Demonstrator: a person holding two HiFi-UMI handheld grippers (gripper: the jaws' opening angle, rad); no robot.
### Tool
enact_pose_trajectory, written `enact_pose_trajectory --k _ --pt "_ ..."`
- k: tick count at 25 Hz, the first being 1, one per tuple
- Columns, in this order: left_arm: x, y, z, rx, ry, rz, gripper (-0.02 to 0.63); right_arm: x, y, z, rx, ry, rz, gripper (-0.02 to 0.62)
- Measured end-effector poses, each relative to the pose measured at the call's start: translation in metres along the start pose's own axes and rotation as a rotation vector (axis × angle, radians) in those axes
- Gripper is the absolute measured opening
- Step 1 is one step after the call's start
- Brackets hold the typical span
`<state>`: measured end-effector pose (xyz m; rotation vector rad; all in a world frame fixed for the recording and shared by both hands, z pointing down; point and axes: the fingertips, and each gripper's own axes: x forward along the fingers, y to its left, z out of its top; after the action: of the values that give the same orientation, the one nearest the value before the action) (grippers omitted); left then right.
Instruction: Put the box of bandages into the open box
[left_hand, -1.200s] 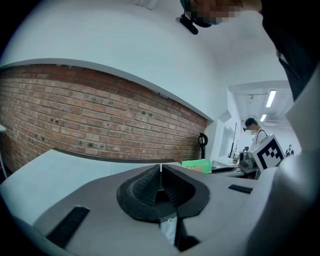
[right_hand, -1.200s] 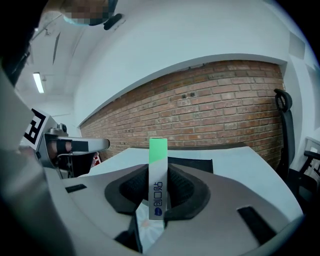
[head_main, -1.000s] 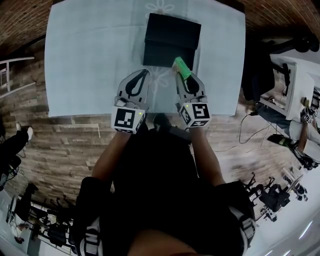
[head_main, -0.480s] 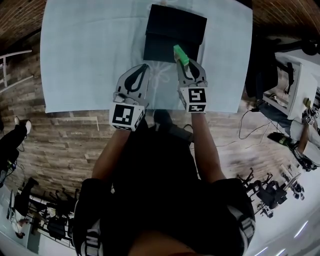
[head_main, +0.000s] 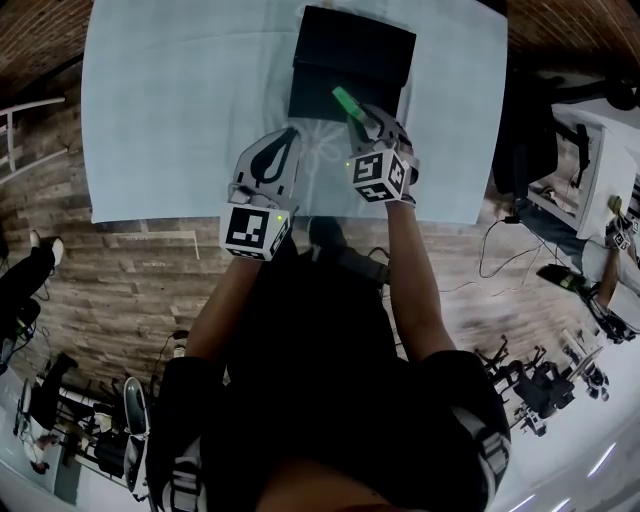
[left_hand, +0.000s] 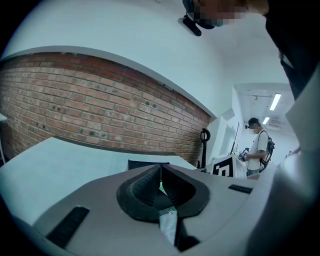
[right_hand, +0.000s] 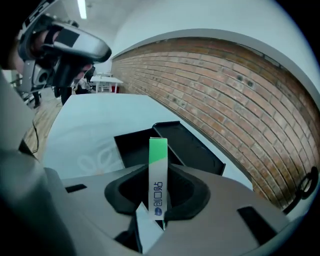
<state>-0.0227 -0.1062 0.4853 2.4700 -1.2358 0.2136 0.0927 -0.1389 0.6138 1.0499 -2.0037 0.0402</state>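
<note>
Right gripper (head_main: 362, 115) pinching one bandage box (head_main: 345, 100) | left gripper (head_main: 290, 135) closed | one open box (head_main: 352, 50)

Blue Korean lettering (right_hand: 157, 196) on bandage box (right_hand: 158, 157)

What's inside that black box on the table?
The black box shows only a dark, bare-looking inside. The bandage box in the right gripper covers part of it, so that part can't be checked.
</note>
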Motion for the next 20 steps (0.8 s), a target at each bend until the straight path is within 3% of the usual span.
enact_pose_trajectory --k 5,20 --pt "-0.004 0.002 -0.006 0.012 0.014 0.009 0.039 0.013 0.008 -0.007 -0.092 0.049 0.033 0.103" --pt "-0.006 0.002 -0.005 0.046 0.013 -0.014 0.038 0.036 0.018 -0.015 -0.149 0.112 0.113 0.106"
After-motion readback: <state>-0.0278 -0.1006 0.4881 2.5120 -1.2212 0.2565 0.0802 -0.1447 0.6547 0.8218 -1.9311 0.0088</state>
